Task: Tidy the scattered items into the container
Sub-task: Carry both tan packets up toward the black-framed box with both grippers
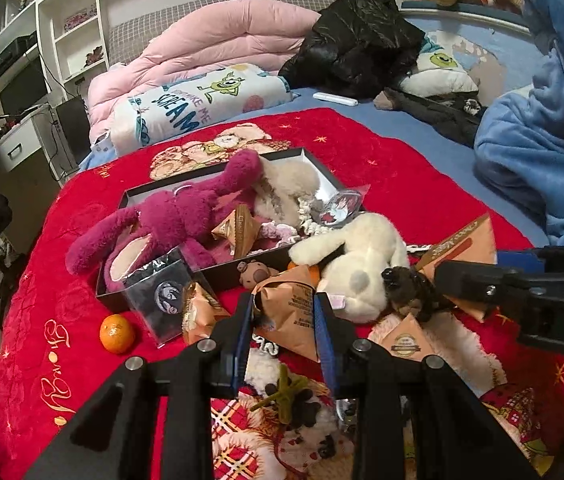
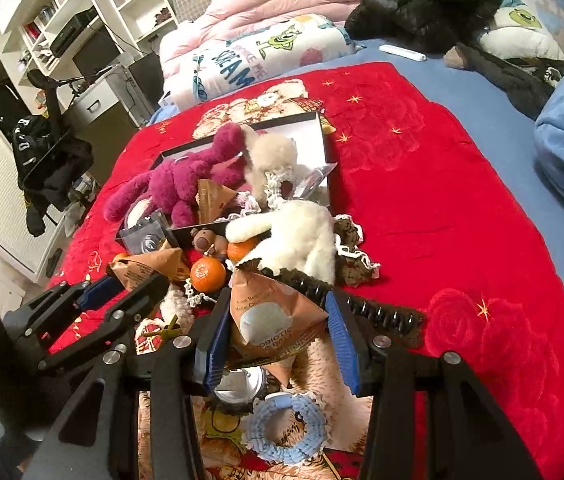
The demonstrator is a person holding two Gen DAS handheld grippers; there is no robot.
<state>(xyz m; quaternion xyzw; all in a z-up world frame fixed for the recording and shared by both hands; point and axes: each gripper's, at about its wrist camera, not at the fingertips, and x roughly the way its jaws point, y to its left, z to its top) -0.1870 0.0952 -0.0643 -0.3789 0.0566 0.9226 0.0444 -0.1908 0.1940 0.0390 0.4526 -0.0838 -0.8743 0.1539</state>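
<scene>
A black box [image 1: 138,191] with a white inside lies on the red blanket [image 1: 402,184]. It holds a purple plush [image 1: 178,216], a cream plush [image 1: 290,184] and a brown packet. My left gripper [image 1: 284,312] is shut on a brown triangular snack packet [image 1: 290,300], just in front of the box's near wall. My right gripper [image 2: 278,304] is shut on another brown packet [image 2: 270,316], beside a white plush [image 2: 302,240]. Each gripper also shows in the other view: the right gripper [image 1: 478,268] and the left gripper [image 2: 122,284].
Loose items lie around the box: an orange [image 1: 117,334], two more oranges [image 2: 208,274], a clear pouch [image 1: 162,292], a blue crochet ring [image 2: 286,428], a dark spiral strip [image 2: 378,312]. A pink quilt [image 1: 218,40], black jacket [image 1: 358,40] and blue blanket [image 1: 530,132] lie behind.
</scene>
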